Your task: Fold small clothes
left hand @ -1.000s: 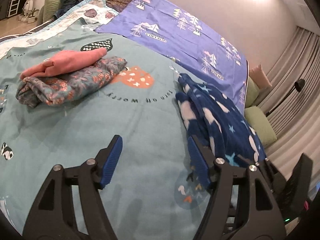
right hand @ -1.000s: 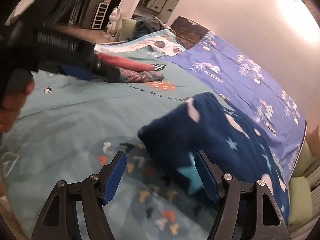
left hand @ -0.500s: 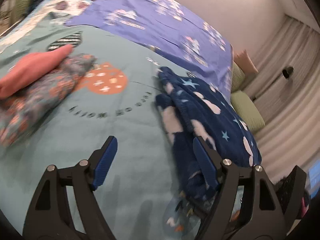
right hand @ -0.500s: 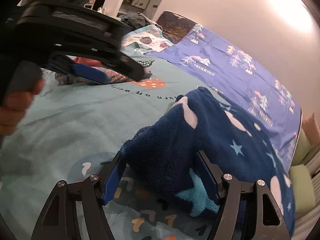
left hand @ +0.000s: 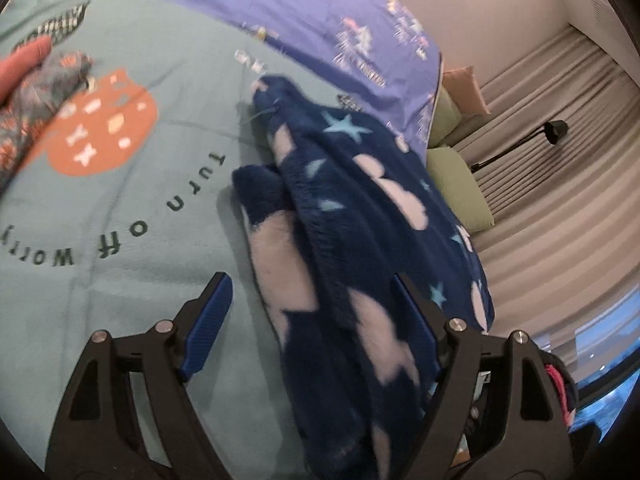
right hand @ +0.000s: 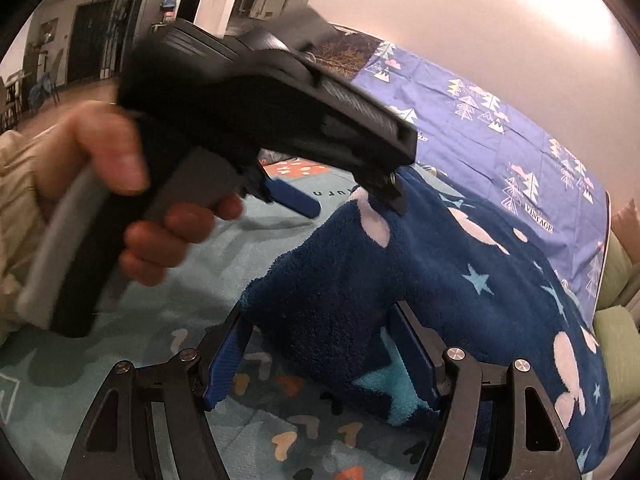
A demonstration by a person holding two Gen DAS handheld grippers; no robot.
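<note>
A navy fleece garment (left hand: pixel 352 216) with pale clouds and stars lies crumpled on the teal bedspread (left hand: pixel 120 216). My left gripper (left hand: pixel 316 320) is open, its jaws straddling the garment's near end. In the right wrist view the same garment (right hand: pixel 440 264) lies ahead. My right gripper (right hand: pixel 320 356) is open with the garment's near corner between its jaws. The left gripper's black body (right hand: pixel 256 104), held in a hand, hangs over the garment's far side.
A folded floral and pink pile (left hand: pixel 32 80) lies at the far left. A purple sheet (left hand: pixel 328 28) with tree prints covers the bed behind. Green cushions (left hand: pixel 460 180) and curtains (left hand: pixel 560 184) stand at the right.
Both grippers have moved forward onto the navy garment, which now sits between each pair of open jaws. The left gripper swung right, away from the folded pile.
</note>
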